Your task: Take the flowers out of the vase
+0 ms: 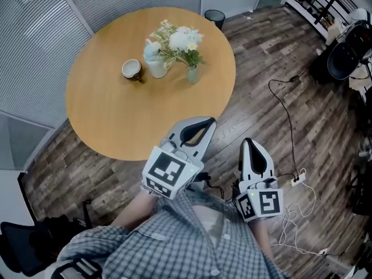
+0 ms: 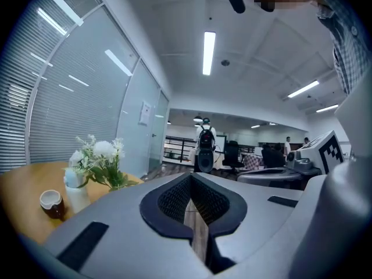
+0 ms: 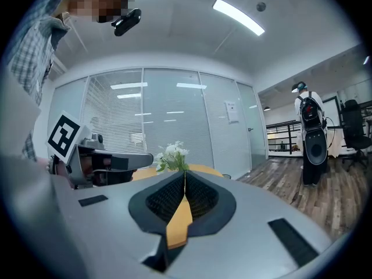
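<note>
Round desk [image 1: 116,115] – flowers [image 1: 185,39] untouched | step: approach | left gripper [image 1: 197,129], right gripper [image 1: 254,150]: jaws closed, empty | next – reach stems, open jaws

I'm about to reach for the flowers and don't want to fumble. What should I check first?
1. Left hand-held gripper empty: ok, jaws shut on nothing.
2. Right hand-held gripper empty: ok, likewise shut.
3. Jaws open for grasping: not ok.
4. Flowers upright in the white vase: ok.
5. Both hand-held grippers near the flowers: not ok, far short.
6. Cup clear of the vase: cannot tell, it stands close beside.
</note>
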`<state>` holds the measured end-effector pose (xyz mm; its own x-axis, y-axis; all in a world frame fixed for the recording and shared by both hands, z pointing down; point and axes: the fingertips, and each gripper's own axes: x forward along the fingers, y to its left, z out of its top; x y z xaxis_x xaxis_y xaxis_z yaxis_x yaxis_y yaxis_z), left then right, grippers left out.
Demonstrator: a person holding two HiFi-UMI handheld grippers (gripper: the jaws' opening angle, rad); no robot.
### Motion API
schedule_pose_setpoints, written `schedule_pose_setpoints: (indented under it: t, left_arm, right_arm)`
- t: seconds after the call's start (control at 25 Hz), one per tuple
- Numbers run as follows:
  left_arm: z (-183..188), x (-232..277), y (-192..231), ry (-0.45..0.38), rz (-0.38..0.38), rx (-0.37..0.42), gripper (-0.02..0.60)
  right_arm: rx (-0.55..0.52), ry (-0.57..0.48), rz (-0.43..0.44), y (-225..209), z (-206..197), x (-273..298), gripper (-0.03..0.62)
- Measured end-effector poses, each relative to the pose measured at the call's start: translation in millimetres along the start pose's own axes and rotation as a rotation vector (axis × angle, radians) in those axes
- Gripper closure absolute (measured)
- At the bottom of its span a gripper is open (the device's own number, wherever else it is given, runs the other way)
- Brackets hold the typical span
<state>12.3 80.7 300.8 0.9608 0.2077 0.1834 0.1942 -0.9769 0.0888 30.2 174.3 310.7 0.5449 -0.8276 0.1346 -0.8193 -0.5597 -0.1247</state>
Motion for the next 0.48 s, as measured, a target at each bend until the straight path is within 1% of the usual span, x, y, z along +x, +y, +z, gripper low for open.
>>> schedule_pose_setpoints:
  t: [0.24, 0.36, 0.48]
  left_arm:
    - [8, 22, 48, 0.003, 0.044, 0.018, 0.575]
    - [5, 27, 72, 0.01, 0.08, 0.003, 0.575]
    - [1, 30, 91, 0.012, 0.119, -0.017, 0.575]
  right_arm:
    - [0.021, -0.005, 0.011, -23, 9, 59, 0.582]
    - [0.028, 0.005, 0.043, -22, 10, 86, 0.582]
    - [0.013, 0.015, 0.082, -18, 9, 106, 0.582]
